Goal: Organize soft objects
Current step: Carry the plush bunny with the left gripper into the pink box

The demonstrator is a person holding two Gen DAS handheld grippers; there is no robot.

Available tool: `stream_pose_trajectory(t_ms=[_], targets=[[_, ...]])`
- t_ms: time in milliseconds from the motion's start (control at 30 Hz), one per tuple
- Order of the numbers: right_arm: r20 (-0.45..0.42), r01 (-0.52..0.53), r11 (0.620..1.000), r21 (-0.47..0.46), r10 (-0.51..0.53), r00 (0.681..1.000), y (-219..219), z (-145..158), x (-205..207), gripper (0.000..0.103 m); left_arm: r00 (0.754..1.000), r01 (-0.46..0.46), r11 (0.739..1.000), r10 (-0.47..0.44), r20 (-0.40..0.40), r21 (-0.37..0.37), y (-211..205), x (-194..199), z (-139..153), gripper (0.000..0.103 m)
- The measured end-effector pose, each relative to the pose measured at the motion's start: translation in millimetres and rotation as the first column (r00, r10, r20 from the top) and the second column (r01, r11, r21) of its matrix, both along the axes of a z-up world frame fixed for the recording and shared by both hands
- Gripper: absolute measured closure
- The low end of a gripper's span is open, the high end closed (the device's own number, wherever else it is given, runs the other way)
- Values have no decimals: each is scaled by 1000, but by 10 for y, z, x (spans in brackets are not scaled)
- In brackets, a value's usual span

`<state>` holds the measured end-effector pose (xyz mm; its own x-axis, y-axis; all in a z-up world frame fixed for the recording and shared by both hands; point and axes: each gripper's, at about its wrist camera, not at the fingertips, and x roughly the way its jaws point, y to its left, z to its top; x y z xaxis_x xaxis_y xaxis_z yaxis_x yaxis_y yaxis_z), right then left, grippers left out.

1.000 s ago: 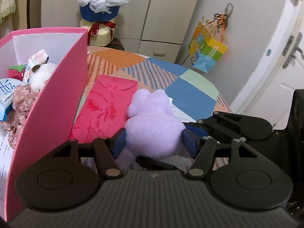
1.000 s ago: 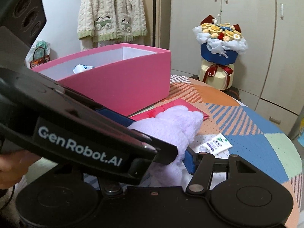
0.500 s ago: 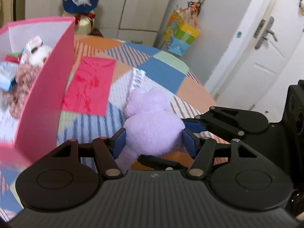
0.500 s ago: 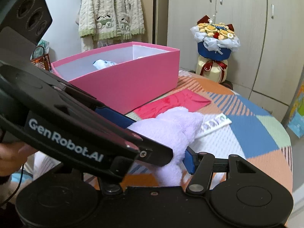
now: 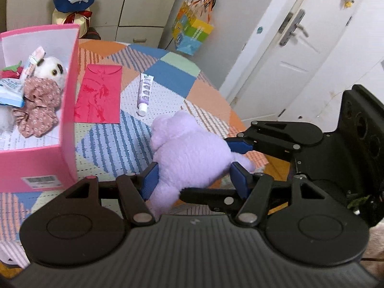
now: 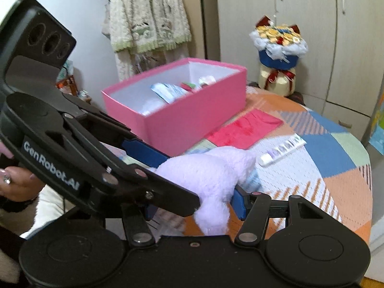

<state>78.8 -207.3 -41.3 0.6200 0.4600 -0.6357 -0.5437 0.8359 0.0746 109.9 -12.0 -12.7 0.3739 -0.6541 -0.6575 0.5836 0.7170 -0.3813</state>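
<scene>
A lilac plush toy [image 5: 189, 153] [image 6: 211, 170] hangs above the patchwork tablecloth [image 5: 172, 76] near its front edge. My left gripper [image 5: 194, 180] [image 6: 172, 175] is shut on its body, blue pads pressing both sides. My right gripper [image 6: 194, 206] [image 5: 212, 168] is shut on the same toy from the right, crossing the left one. The open pink box [image 5: 69, 96] [image 6: 192, 120] stands to the left. It holds a white plush [image 5: 50, 72], a floral cloth [image 5: 38, 105] and packets.
A red envelope [image 5: 98, 96] [image 6: 244, 129] and a small tube [image 5: 145, 93] [image 6: 283, 150] lie on the cloth beside the box. A bouquet [image 5: 74, 0] stands behind the table. A door [image 5: 288, 48] is at the right. A hand [image 6: 14, 182] holds the left gripper.
Both grippers have risen and drawn back with the plush toy held between them. The box and envelope now sit farther off, and the tube shows on the cloth.
</scene>
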Motion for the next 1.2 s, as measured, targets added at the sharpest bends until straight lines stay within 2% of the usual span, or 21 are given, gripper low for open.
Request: stream_pose_trajectory(t_ms=[233, 433, 600, 700, 900, 1000, 1200], targets=[[101, -51, 999, 2, 50, 994, 277, 328, -51, 38, 993, -53, 998, 55, 106, -22, 362, -119, 371, 40], [174, -89, 996, -4, 89, 981, 580, 577, 86, 37, 972, -121, 992, 123, 200, -25, 634, -62, 636, 41], [181, -117, 993, 23, 111, 977, 841, 709, 350, 37, 963, -173, 984, 176, 204, -31, 905, 224, 757, 41], [166, -119, 991, 64, 107, 980, 1002, 714, 564, 37, 958, -213, 976, 218, 188, -49, 1086, 431, 738, 40], [117, -155, 984, 85, 145, 982, 1268, 545, 1131, 37, 924, -324, 945, 325, 202, -39, 1287, 867, 541, 41], [96, -181, 979, 95, 172, 980, 1380, 446, 1448, 37, 915, -360, 931, 365, 174, -57, 1404, 1123, 420, 40], [58, -235, 967, 95, 230, 971, 1535, 243, 1830, 36, 908, -401, 915, 404, 113, -56, 1553, 1461, 170, 40]])
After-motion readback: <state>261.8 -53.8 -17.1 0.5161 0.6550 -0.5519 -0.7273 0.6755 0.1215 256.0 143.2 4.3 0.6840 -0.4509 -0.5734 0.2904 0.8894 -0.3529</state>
